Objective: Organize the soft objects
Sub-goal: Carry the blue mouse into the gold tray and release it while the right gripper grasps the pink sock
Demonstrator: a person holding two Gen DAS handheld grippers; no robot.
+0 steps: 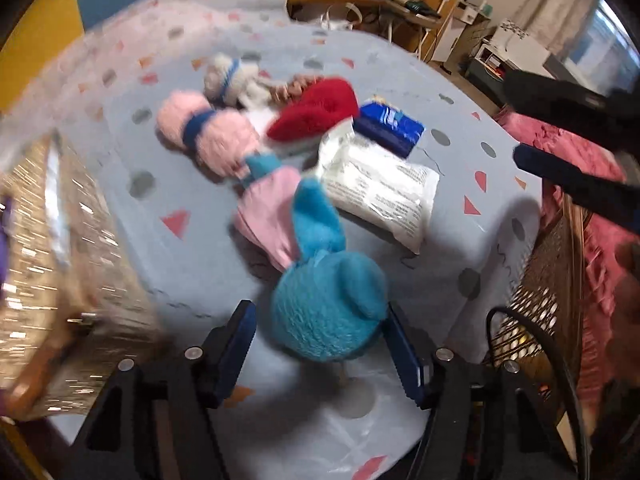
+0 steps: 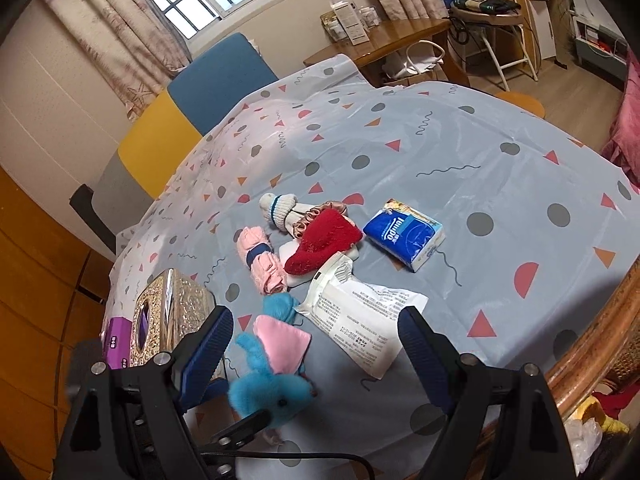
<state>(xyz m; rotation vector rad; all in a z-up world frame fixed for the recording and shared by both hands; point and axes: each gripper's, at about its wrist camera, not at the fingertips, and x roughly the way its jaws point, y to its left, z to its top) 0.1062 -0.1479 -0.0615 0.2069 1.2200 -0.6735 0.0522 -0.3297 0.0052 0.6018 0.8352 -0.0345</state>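
A blue plush toy in a pink dress point(image 1: 328, 312) point(image 2: 272, 388) lies on the patterned tablecloth point(image 1: 168, 272). Its head sits between the fingers of my left gripper point(image 1: 322, 344), which stands open; the right pad is against an ear and the left pad is clear of it. Beyond it lie pink rolled socks point(image 1: 208, 132), a white rolled sock point(image 1: 224, 76), a red fluffy sock point(image 1: 320, 108), a blue tissue pack point(image 1: 390, 128) and a white packet point(image 1: 376, 192). My right gripper point(image 2: 316, 350) hovers open over the table's near side with nothing between its fingers.
A golden embossed tissue box point(image 2: 168, 312) with a purple pack point(image 2: 116, 340) beside it stands at the left. A wicker basket rim point(image 2: 600, 336) and pink cloth point(image 1: 592, 200) border the right edge. Chairs and a wooden desk point(image 2: 400, 40) stand behind.
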